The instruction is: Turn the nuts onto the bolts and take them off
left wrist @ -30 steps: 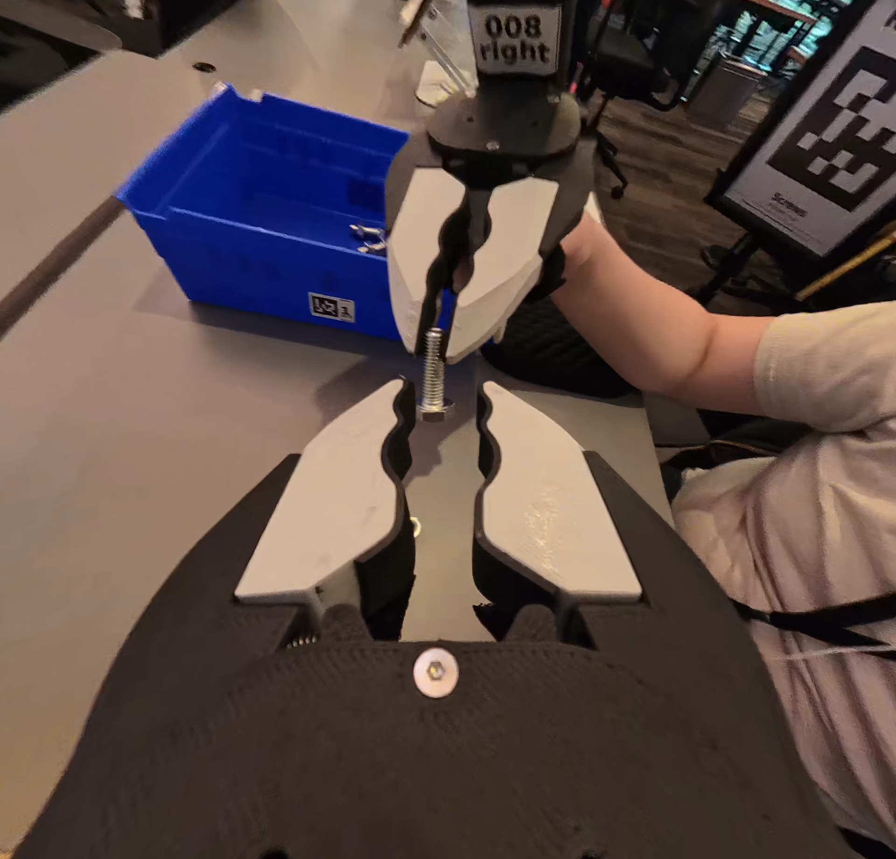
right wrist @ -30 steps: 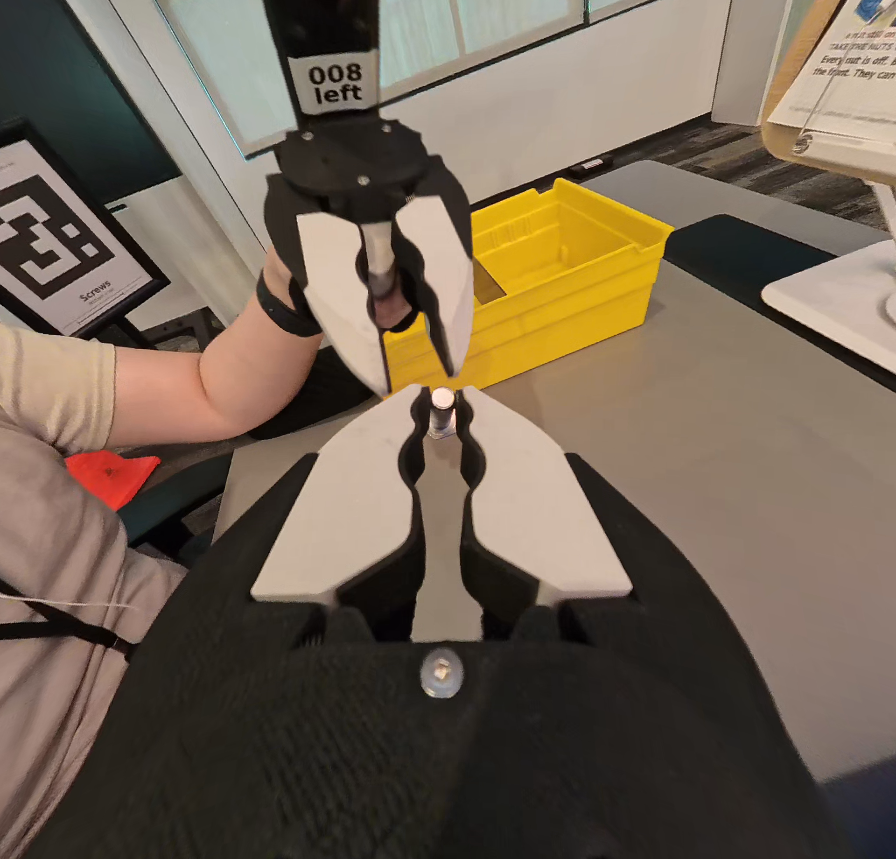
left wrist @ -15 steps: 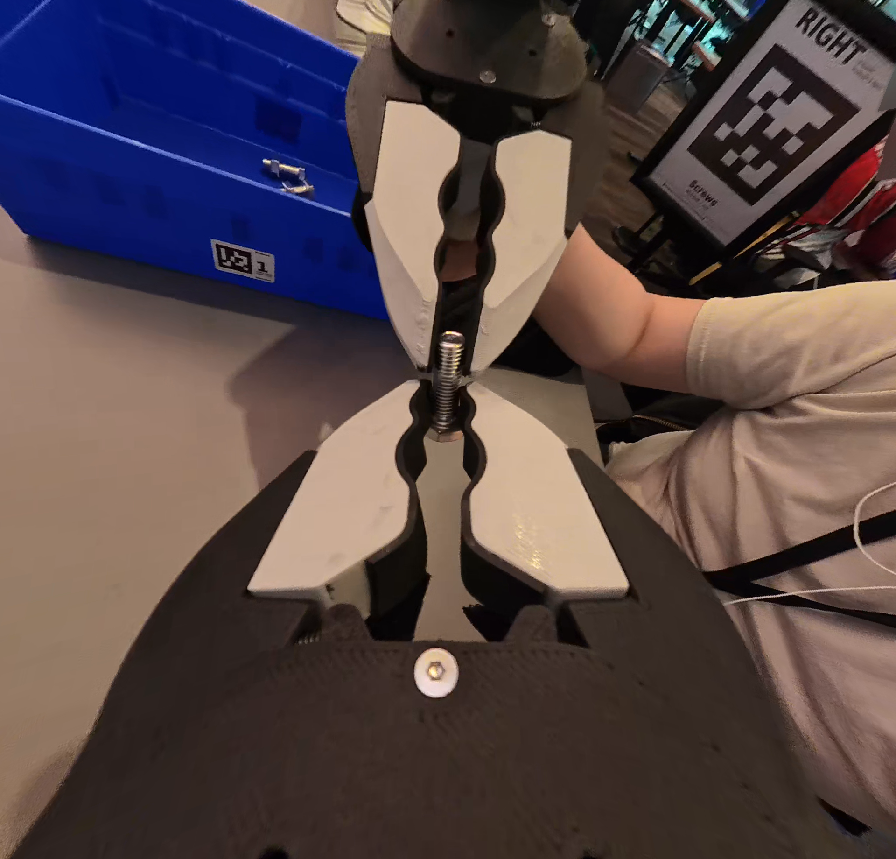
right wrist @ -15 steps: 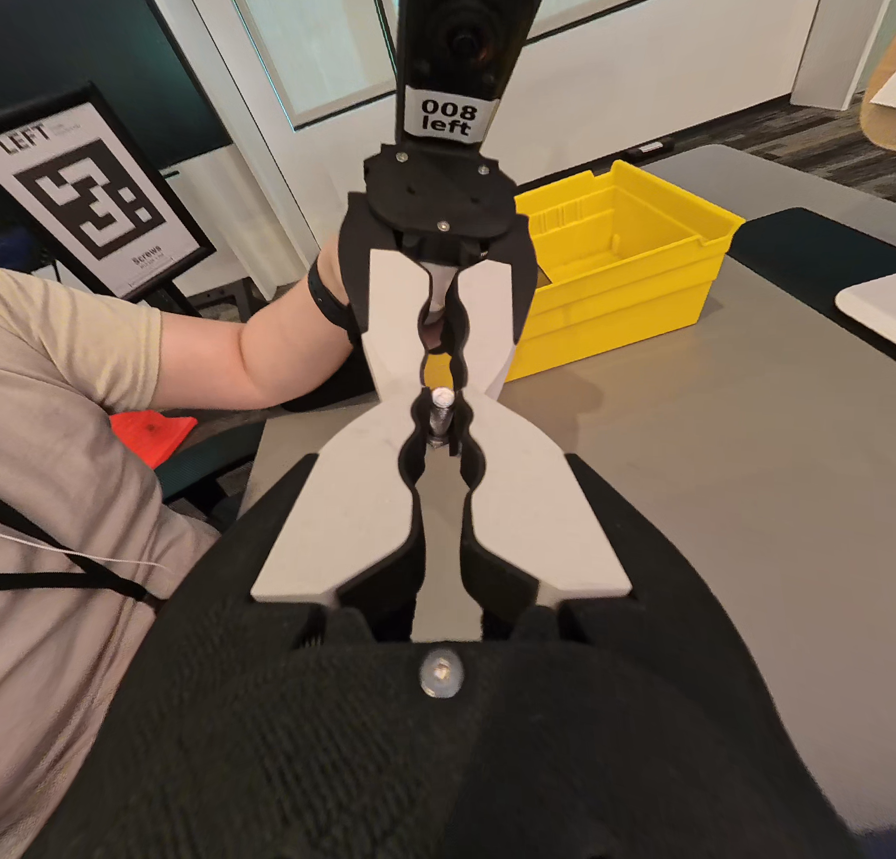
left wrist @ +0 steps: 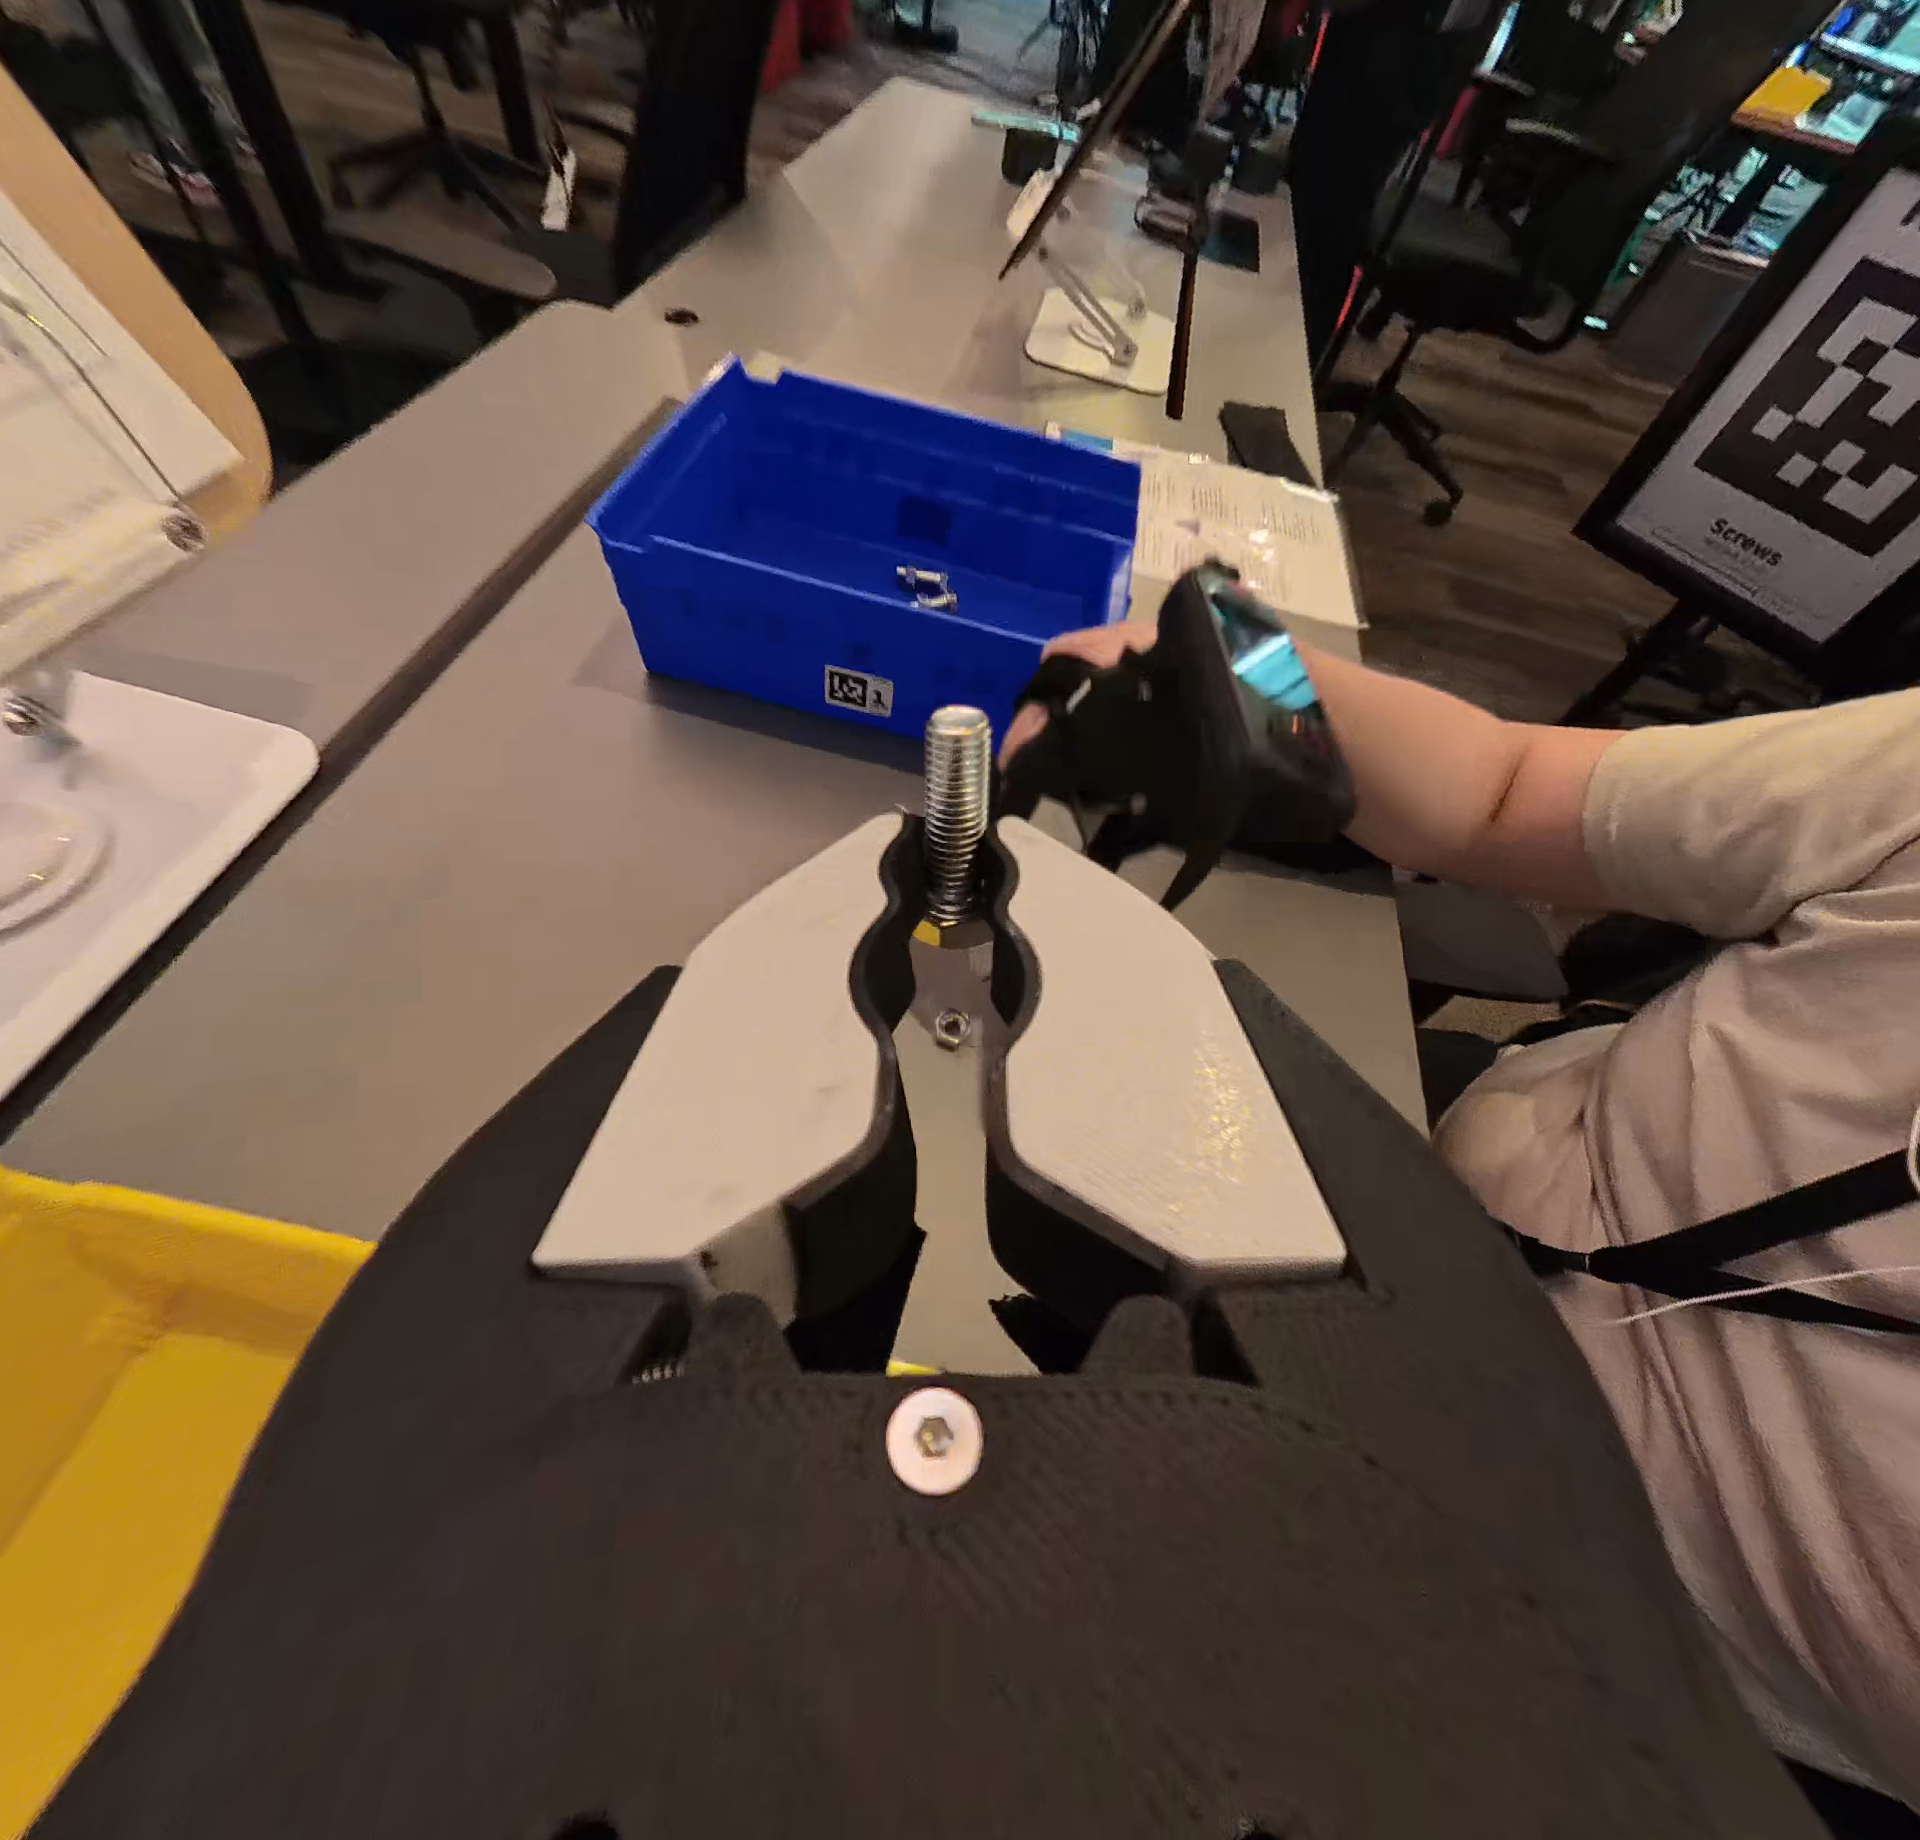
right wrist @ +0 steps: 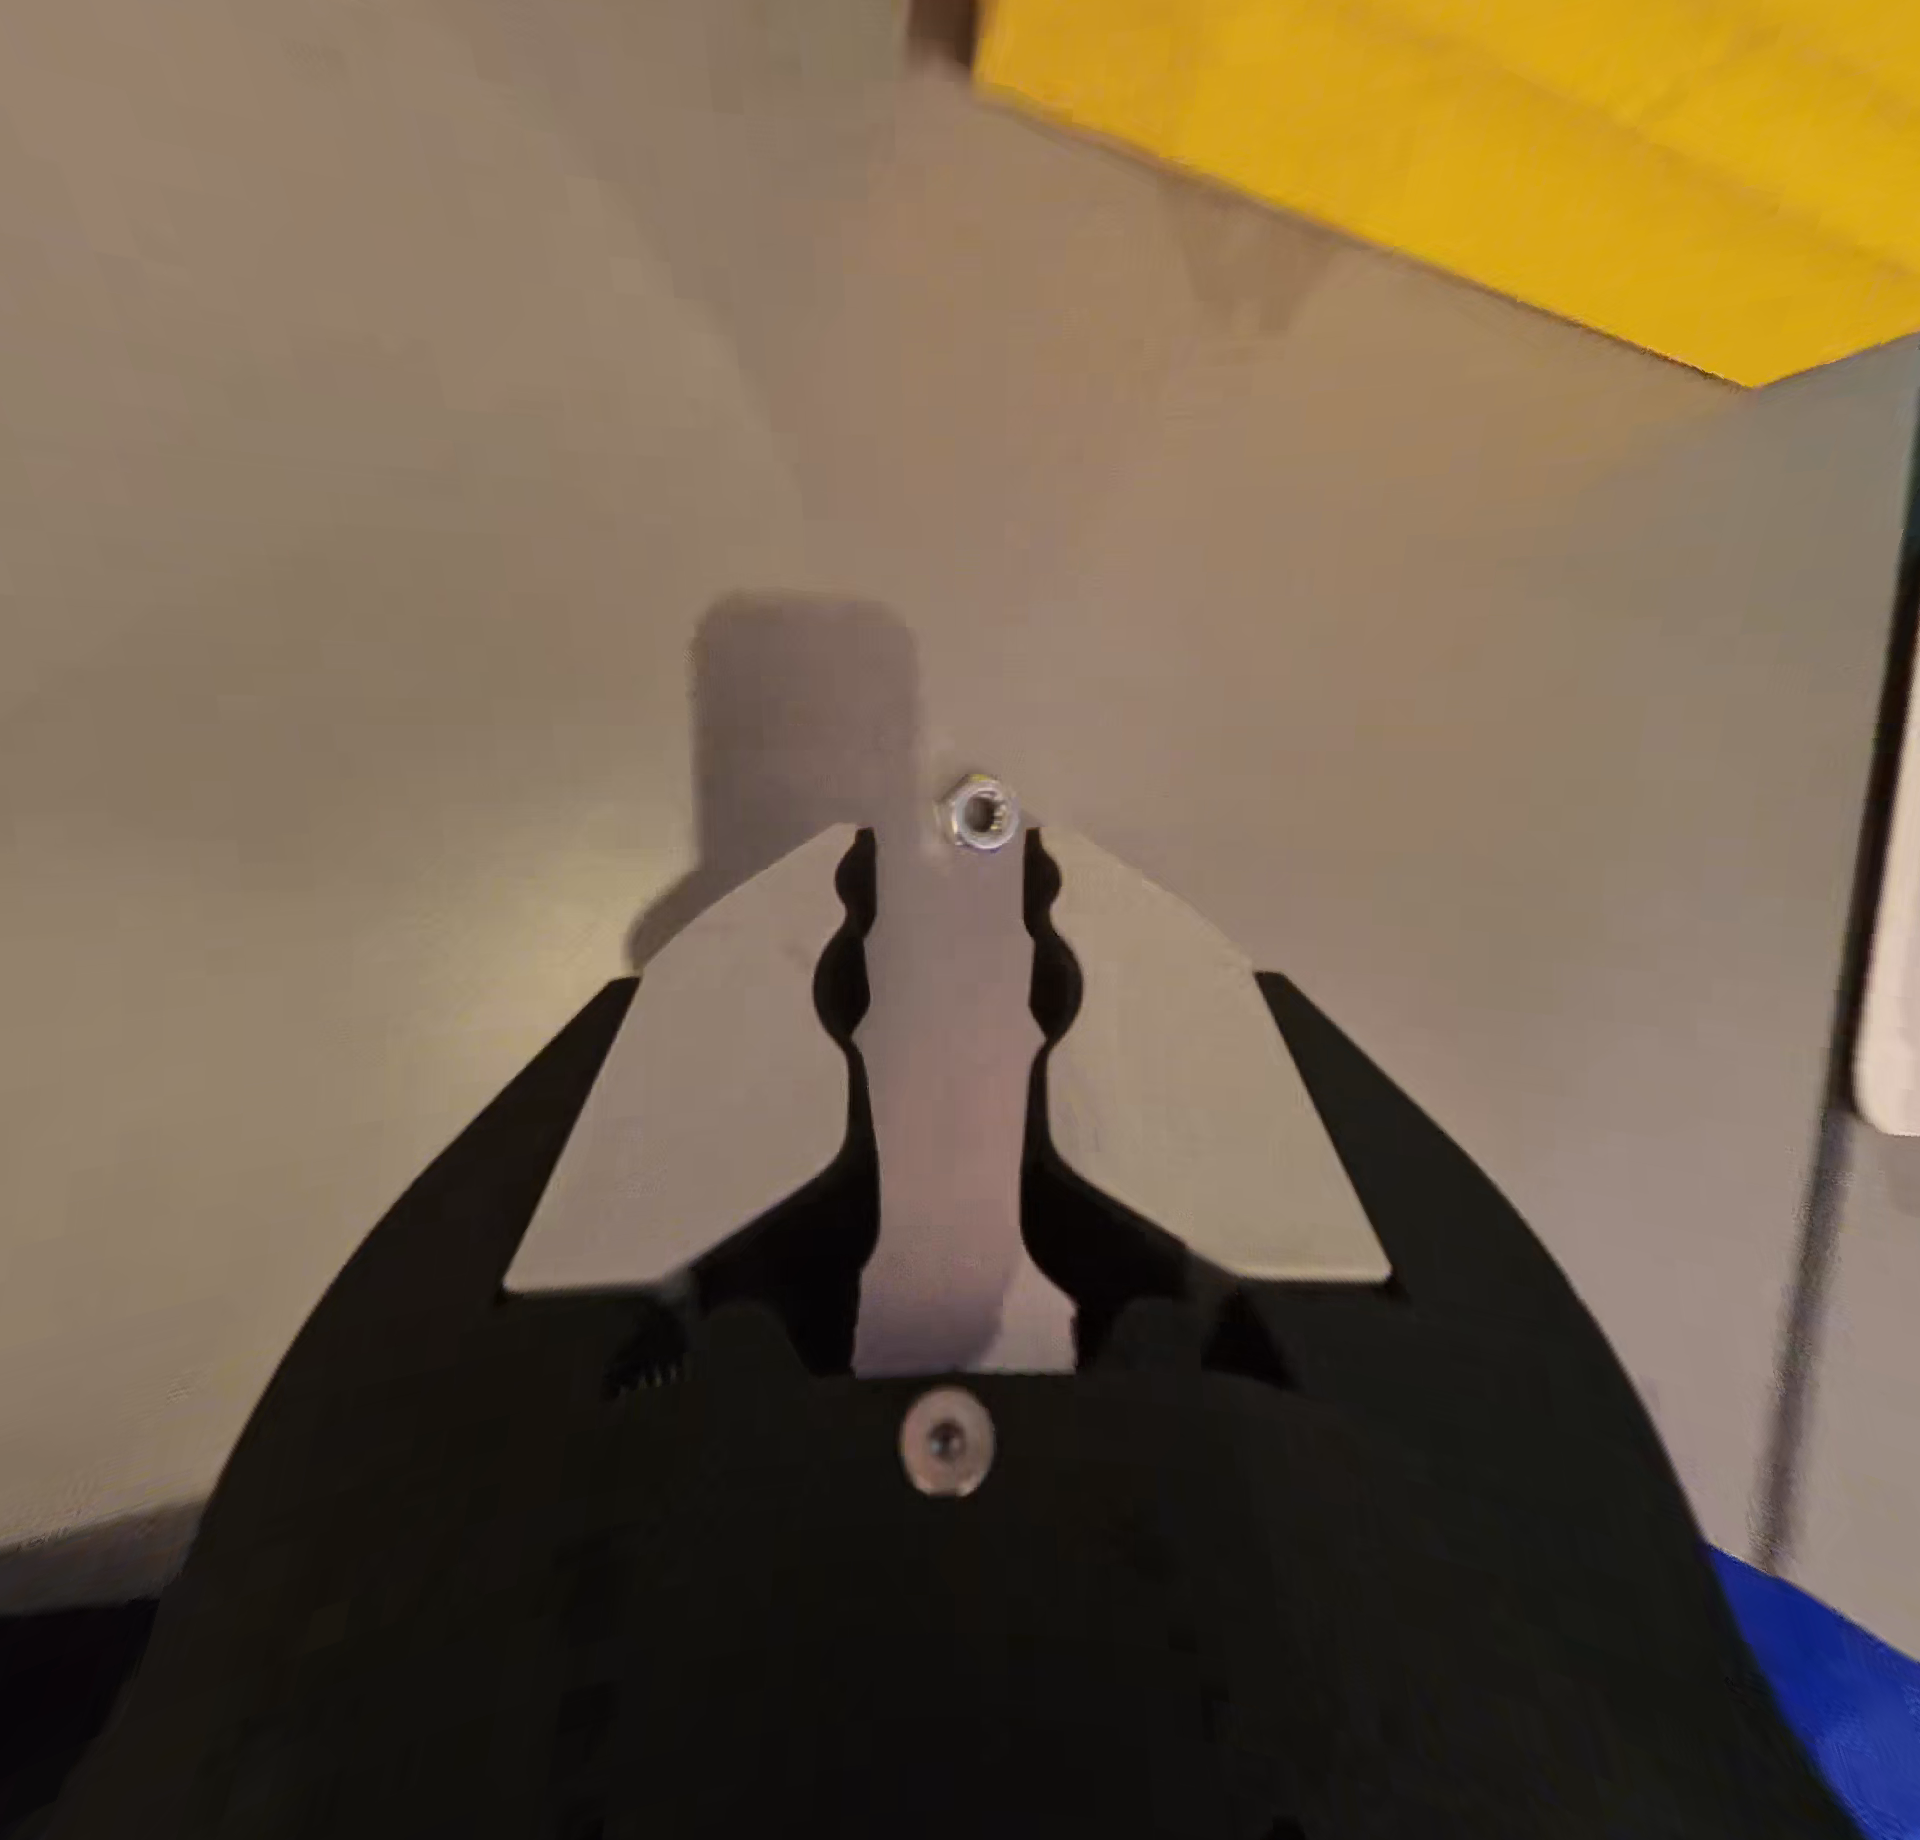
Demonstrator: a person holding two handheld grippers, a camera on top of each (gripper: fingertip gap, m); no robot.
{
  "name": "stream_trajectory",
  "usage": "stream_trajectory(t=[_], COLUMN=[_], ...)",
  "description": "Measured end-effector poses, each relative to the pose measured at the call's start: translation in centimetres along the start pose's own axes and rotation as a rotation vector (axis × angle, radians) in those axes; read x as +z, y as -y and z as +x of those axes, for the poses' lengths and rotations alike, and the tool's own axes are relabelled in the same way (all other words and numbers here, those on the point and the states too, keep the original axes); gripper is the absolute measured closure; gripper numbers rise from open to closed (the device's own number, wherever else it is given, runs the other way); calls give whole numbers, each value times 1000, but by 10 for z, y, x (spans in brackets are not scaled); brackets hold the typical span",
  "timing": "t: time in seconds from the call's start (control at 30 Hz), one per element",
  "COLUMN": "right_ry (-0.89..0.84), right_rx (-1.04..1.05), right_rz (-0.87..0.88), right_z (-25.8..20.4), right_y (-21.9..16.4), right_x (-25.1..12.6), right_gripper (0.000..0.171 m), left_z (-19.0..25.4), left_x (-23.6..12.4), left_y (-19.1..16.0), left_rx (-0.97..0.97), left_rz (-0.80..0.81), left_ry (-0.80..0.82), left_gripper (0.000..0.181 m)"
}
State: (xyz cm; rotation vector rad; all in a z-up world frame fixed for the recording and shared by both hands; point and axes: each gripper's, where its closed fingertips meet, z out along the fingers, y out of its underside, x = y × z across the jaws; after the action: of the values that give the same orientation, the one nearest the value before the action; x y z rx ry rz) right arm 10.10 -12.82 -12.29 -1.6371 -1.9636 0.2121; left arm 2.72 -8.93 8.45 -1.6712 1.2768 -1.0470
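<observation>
- Grey desk (left wrist: 436,917): the blue bin (left wrist: 873,554) ahead holds a few fasteners; the yellow bin (right wrist: 1455,128) is close by.
- Left gripper (left wrist: 948,855), fingers pinching the bolt (left wrist: 956,814) near its head, thread upward; rigid steel, slippery.
- Right gripper (right wrist: 951,840), fingers spread, hovers above the hex nut (right wrist: 977,822).
- Nut lies flat, apparently loose; small, light, best gripped across its flats.

Right gripper (right wrist: 951,834) fills lower frame, jaws parted, nothing between them. Small silver nut (right wrist: 977,814) lies flat on grey table (right wrist: 364,440), just beyond fingertips, frame centre. Yellow bin (right wrist: 1455,107) upper right. Blue bin corner (right wrist: 1829,1686) lower right, blurred.
</observation>
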Motion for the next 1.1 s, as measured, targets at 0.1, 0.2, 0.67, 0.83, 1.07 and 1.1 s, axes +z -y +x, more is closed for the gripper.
stream_trajectory(t=[0.1, 0.2, 0.67, 0.83, 1.07, 1.1], right_ry=[10, 115, 314, 193, -95, -114], right_rx=[-126, -123, -98, -116, 33, 44], right_rz=[-121, -126, -319, -87, 490, 508], right_z=[-3, 0, 5, 29, 57, 56], right_y=[-5, 1, -16, 19, 53, 47], right_x=[12, 19, 40, -13, -186, -196], right_gripper=[144, 144, 152, 152, 153, 153], left_z=[12, 20, 26, 10, 14, 15], left_x=[-17, -27, -18, -10, 79, 101], left_y=[9, 13, 8, 15, 20, 15], left_rx=[39, 73, 81, 61, 69, 85], left_rz=[38, 50, 7, 50, 154, 165], left_ry=[3, 18, -19, 40, 23, 35], left_gripper=[172, 172, 172, 172, 172, 172])
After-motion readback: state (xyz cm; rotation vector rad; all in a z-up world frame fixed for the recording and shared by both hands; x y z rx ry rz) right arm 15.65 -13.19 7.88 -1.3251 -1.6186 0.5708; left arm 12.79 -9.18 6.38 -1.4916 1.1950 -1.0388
